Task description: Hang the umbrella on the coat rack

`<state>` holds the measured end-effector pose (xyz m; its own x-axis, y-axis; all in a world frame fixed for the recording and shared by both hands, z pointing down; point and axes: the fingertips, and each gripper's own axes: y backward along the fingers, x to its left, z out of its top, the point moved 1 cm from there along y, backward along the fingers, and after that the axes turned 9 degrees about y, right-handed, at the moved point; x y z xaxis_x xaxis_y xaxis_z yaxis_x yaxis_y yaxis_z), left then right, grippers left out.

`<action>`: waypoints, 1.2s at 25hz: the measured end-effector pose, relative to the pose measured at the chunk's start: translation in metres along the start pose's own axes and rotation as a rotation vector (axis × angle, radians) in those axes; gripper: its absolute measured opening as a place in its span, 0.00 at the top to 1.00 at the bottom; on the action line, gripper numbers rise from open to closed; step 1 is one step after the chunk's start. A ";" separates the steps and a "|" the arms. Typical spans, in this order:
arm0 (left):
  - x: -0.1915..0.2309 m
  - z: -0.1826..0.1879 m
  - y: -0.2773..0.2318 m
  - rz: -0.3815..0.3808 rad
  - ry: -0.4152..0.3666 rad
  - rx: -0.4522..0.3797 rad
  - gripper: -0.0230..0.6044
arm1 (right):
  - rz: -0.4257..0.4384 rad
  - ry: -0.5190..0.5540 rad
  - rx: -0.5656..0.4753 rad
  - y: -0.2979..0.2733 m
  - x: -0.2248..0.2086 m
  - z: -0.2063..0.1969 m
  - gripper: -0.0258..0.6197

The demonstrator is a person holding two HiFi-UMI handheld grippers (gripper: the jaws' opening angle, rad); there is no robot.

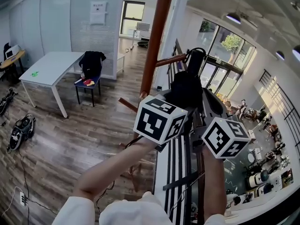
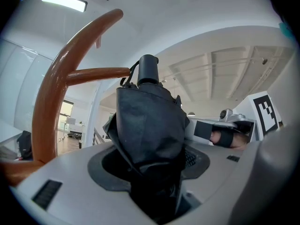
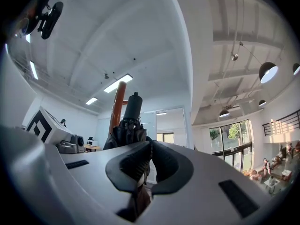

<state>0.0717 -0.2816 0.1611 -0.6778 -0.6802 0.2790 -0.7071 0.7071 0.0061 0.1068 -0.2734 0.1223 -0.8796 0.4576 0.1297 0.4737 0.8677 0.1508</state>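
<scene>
A folded black umbrella (image 1: 186, 90) stands upright with its black handle (image 1: 195, 60) on top, just right of the brown wooden coat rack's pole (image 1: 154, 36). One of the rack's pegs (image 1: 169, 60) points toward the handle. My left gripper (image 1: 180, 103) is shut around the umbrella's bundled fabric (image 2: 149, 125). In the left gripper view the handle and its strap loop (image 2: 148, 70) sit level with the peg's tip (image 2: 101, 73). My right gripper (image 3: 145, 165) is pinched on a thin lower part of the umbrella (image 3: 127, 131), with the pole (image 3: 117, 104) behind it.
A white table (image 1: 51, 67) and a blue chair draped with a black jacket (image 1: 91, 64) stand at the left. Bags (image 1: 21, 130) lie on the wooden floor. A balcony railing (image 1: 180, 172) runs under my arms, with a lower floor at the right.
</scene>
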 end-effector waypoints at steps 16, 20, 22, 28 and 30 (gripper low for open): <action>0.021 0.007 0.029 0.034 0.026 -0.049 0.53 | 0.046 0.019 -0.005 -0.016 0.034 0.005 0.90; 0.023 0.002 0.033 0.028 0.033 -0.046 0.54 | 0.044 0.015 -0.002 -0.015 0.038 0.001 0.90; 0.023 0.000 0.037 0.022 0.037 -0.047 0.54 | 0.043 0.016 -0.001 -0.014 0.042 0.000 0.90; 0.020 -0.003 0.043 0.023 0.061 -0.060 0.54 | 0.054 0.027 0.007 -0.009 0.047 0.000 0.90; 0.018 -0.004 0.043 0.024 0.068 -0.060 0.54 | 0.057 0.025 0.012 -0.008 0.047 0.000 0.90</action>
<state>0.0299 -0.2632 0.1703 -0.6779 -0.6497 0.3440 -0.6761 0.7347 0.0552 0.0620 -0.2587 0.1275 -0.8498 0.5014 0.1624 0.5222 0.8427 0.1308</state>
